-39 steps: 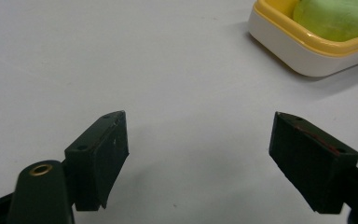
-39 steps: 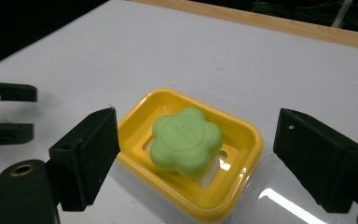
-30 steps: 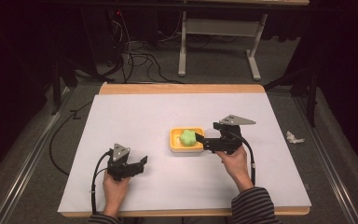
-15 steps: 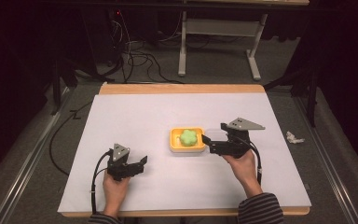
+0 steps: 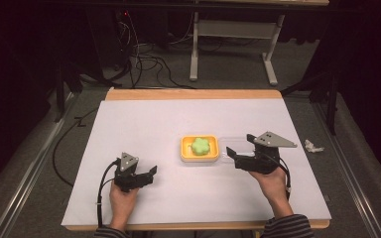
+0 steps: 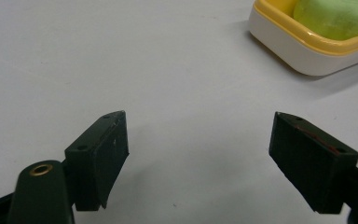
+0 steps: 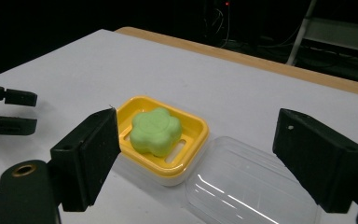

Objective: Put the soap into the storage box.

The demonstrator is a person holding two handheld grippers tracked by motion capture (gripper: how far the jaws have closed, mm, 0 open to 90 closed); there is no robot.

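Your right gripper point(image 5: 233, 154) has backed off the soap point(image 5: 200, 146), jaws wide and empty; the clear lid point(image 7: 247, 186) lies open beside the dish point(image 5: 185, 153). Your left gripper point(image 5: 151, 173) waits wide.

A matt white sheet point(image 5: 178, 129), smooth like paper or laminate, covers the table; bare pale wood edging point(image 5: 193, 94) shows along its 12 o'clock side. At centre sits a glossy yellow plastic tray point(image 7: 193, 125) on a smooth white plastic base point(image 6: 286, 44). In it lies a matt, chalky green soap point(image 7: 154, 129). Touching the tray at 3 o'clock in the high view is a clear, shiny plastic lid point(image 7: 247, 184) catching streaks of light. The right gripper point(image 7: 196, 154) and left gripper point(image 6: 198, 154) have dull black, faintly scuffed plastic jaws. Striped cloth sleeve point(image 5: 287, 228) at 5 o'clock.
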